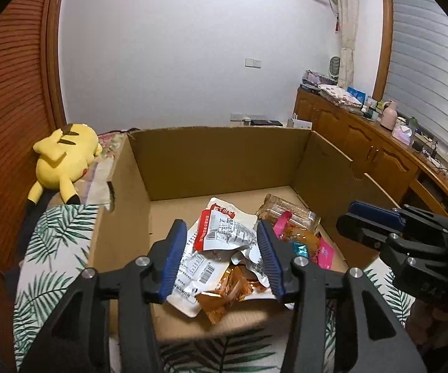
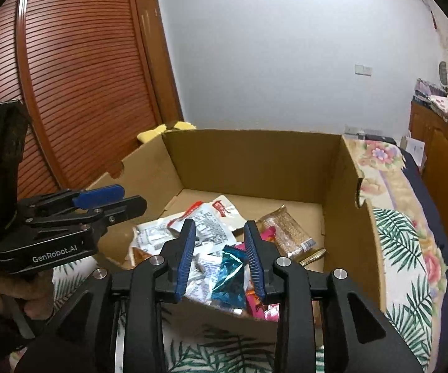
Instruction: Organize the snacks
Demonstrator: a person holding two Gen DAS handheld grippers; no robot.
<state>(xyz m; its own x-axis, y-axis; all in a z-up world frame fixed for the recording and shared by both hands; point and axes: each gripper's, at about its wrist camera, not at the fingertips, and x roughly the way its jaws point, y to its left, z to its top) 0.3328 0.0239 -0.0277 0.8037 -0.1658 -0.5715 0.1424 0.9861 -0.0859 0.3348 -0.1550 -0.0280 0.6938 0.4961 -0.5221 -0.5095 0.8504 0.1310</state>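
An open cardboard box (image 1: 217, 132) (image 2: 255, 133) stands on a bed and holds a heap of snack packets. My left gripper (image 1: 221, 228) hovers open over the box's near side, above a crumpled white and red packet (image 1: 224, 233) lying on an orange packet (image 1: 233, 292). Nothing is pressed between its pads. My right gripper (image 2: 220, 223) is open over a teal foil wrapper (image 2: 230, 267) and pink packets (image 2: 255, 304); its pads stand clear of them. A sesame bar in clear wrap (image 1: 289, 214) (image 2: 289, 230) lies further back. Each gripper shows in the other's view: the right gripper (image 1: 370, 214), the left gripper (image 2: 115, 199).
A yellow plush toy (image 1: 65, 161) lies left of the box on the leaf-print bedspread (image 1: 53, 248). A louvred wooden door (image 2: 84, 77) stands at the left. A wooden cabinet (image 1: 363, 146) cluttered with things runs along the right wall. A hand (image 2: 22, 289) holds the left gripper.
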